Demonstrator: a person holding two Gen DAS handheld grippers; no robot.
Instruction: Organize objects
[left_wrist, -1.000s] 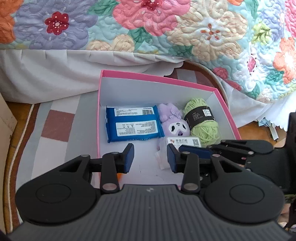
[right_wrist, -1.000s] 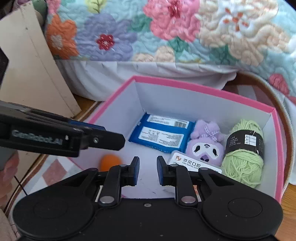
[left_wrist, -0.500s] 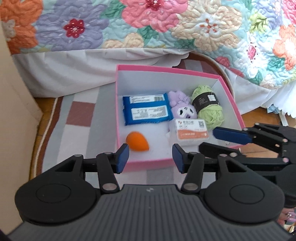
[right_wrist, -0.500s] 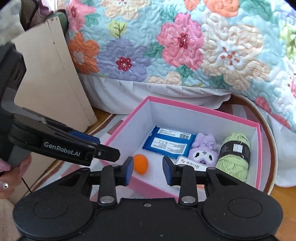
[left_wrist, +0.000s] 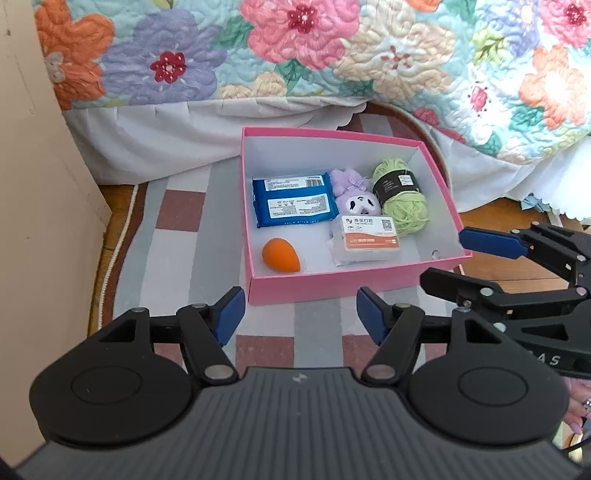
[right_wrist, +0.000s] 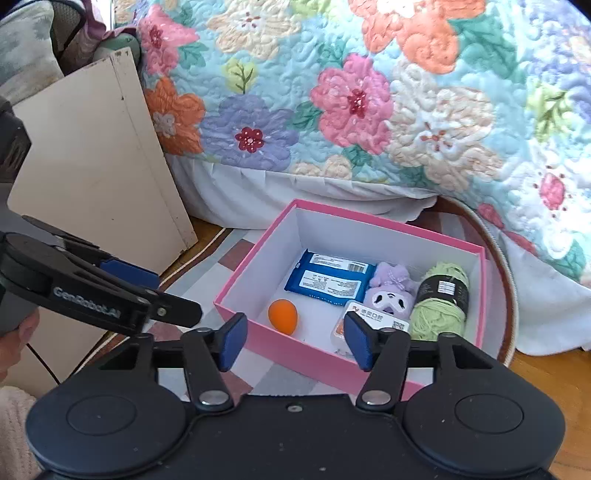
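Observation:
A pink box (left_wrist: 325, 286) (right_wrist: 236, 282) stands on the rug. It holds a blue wipes pack (left_wrist: 293, 203) (right_wrist: 328, 280), a purple plush toy (left_wrist: 356, 195) (right_wrist: 391, 291), green yarn (left_wrist: 402, 199) (right_wrist: 441, 306), a white and orange packet (left_wrist: 365, 240) (right_wrist: 384, 321) and an orange egg-shaped sponge (left_wrist: 280, 254) (right_wrist: 282, 315). My left gripper (left_wrist: 299, 319) is open and empty, in front of the box. My right gripper (right_wrist: 293, 341) is open and empty, above the box's near right corner; it also shows in the left wrist view (left_wrist: 491, 243).
A floral quilt (left_wrist: 332, 48) with a white bed skirt (left_wrist: 166, 144) hangs behind the box. A beige board (right_wrist: 92, 162) stands at the left. The checked rug (left_wrist: 177, 251) lies on wooden floor (right_wrist: 546, 373).
Both grippers have drawn back and up out of the box and opened wider. The orange sponge now lies in full view in the box.

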